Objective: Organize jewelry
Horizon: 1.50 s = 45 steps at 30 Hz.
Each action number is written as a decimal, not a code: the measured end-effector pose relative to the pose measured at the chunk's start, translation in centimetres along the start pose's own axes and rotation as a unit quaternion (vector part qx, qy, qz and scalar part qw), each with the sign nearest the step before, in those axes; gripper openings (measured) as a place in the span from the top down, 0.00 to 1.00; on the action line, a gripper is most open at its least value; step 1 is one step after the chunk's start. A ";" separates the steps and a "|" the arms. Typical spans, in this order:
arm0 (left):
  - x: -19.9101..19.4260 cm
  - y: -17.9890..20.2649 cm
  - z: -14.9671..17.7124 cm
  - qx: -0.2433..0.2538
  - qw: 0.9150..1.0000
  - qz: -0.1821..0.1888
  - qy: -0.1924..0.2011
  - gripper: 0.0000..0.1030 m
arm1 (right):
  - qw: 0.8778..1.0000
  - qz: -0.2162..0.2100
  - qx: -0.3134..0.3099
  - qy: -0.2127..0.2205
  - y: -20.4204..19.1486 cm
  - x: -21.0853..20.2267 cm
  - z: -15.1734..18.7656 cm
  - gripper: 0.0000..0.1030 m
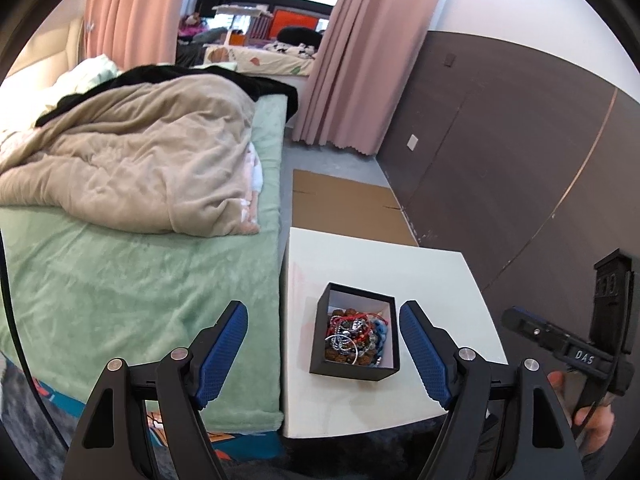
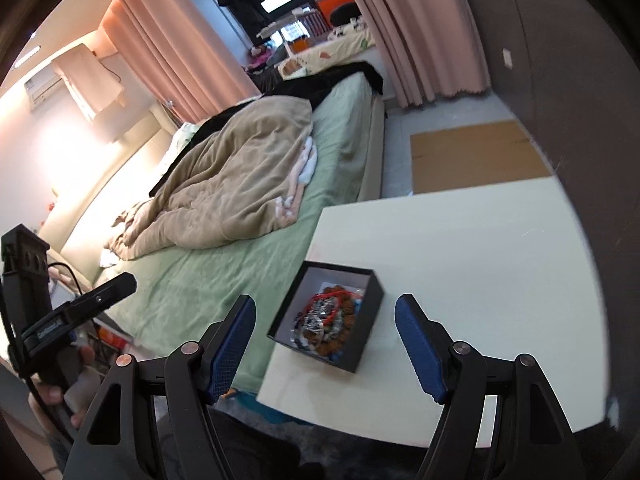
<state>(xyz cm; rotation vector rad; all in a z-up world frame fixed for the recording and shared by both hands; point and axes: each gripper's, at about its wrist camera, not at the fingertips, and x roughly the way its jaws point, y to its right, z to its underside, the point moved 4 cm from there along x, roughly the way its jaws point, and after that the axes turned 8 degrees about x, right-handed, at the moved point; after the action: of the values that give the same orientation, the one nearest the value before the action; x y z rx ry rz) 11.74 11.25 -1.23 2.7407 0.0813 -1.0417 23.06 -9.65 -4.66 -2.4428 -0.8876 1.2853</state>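
firstly, left wrist view: the left gripper [image 1: 322, 354] stands spread wide with nothing pinched, poised above the black box [image 1: 355, 368]. the box sits on the white table [image 1: 432, 280], jewelry [image 1: 354, 338] heaped inside.

right wrist view: the right gripper [image 2: 326, 346] is likewise spread and empty, the black box [image 2: 362, 346] between its blue pads [image 2: 418, 350], on the table's bed-side edge.

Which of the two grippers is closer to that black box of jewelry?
Left, slightly. The left gripper frames the black box between its open fingers; the right gripper hovers off to its side, also open.
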 end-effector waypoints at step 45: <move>0.8 5.2 7.1 0.117 0.987 -0.058 0.098 0.01 | 0.988 0.127 -0.066 0.064 4.9 -7.3 7.7 0.00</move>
<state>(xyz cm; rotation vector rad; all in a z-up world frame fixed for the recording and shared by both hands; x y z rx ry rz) 8.37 4.68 -6.00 3.0800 0.1607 -0.8529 15.72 -18.50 -6.63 -2.7813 -0.6652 1.1611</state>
